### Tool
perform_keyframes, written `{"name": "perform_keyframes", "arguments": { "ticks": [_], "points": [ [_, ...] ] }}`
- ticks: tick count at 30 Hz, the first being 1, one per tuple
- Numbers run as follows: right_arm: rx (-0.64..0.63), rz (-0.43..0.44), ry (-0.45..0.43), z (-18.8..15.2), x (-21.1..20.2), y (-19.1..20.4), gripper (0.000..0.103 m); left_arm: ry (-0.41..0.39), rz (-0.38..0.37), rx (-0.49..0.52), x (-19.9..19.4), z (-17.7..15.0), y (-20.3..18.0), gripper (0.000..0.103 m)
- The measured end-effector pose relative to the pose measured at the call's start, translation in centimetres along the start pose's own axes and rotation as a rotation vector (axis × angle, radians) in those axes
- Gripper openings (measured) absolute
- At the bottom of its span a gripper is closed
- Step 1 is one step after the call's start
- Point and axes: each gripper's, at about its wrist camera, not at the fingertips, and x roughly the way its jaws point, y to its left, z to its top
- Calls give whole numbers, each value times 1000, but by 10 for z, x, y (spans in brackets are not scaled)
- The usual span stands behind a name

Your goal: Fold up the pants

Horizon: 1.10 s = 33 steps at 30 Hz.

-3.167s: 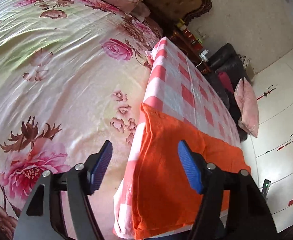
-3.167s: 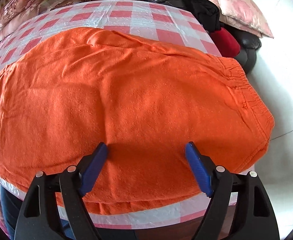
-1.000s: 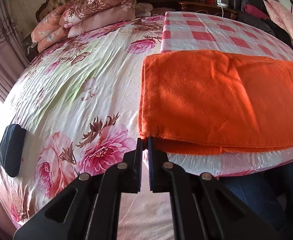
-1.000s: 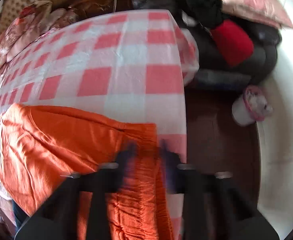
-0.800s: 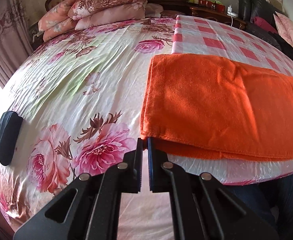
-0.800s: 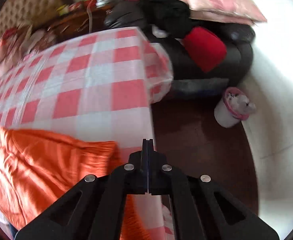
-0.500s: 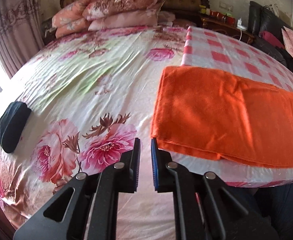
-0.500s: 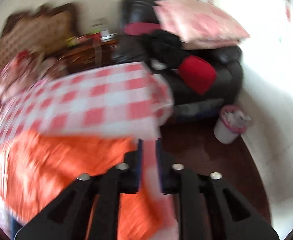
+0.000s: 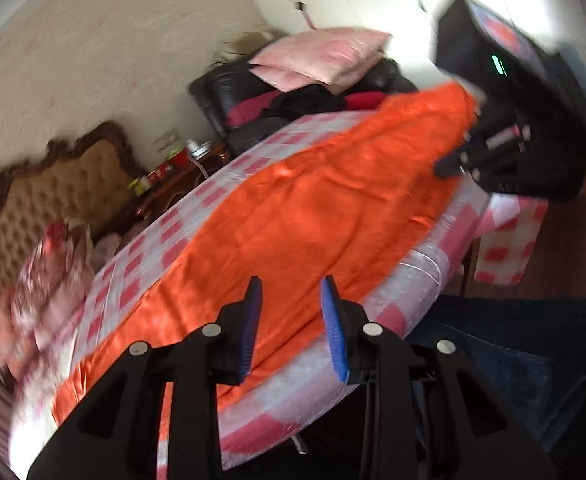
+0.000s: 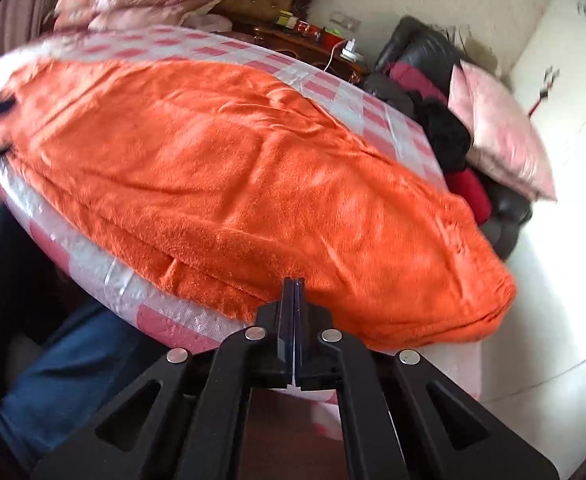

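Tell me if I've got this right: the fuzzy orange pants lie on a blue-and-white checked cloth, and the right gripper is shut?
Not quite. The checked cloth under the fuzzy orange pants is pink and white, not blue, as the right wrist view shows. The right gripper is indeed shut.

We're seeing the checked table (image 10: 181,320) lying just ahead of the tongs, carrying the orange pants (image 10: 253,168) flat, hem overhanging its near edge.

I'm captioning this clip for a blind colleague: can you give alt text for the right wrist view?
Orange fleece pants lie folded lengthwise across a pink-and-white checked table cover. The black right gripper, blue-padded, is shut at their near edge. A pink cushion lies on a dark sofa behind.
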Motion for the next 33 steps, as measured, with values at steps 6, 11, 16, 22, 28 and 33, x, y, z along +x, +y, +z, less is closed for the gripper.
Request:
{"name": "perform_keyframes", "arguments": {
  "ticks": [6, 11, 16, 22, 28, 33],
  "points": [
    [40, 34, 13, -3, 1, -3, 0, 84, -19, 148, 38, 1, -29, 21],
    [42, 41, 28, -7, -2, -2, 0, 100, -14, 178, 47, 0, -32, 10],
    [47, 45, 28, -7, -3, -3, 0, 93, -3, 180, 47, 3, -34, 1],
    [41, 25, 2, -5, -12, -8, 0, 56, 22, 159, 29, 12, -28, 1],
    [-152, -88, -185, 1, -37, 11, 61, 43, 34, 155, 21, 14, -32, 1],
    [-341, -150, -227, 8, -26, 41, 41, 24, 48, 139, 14, 17, -29, 1]
  ]
}}
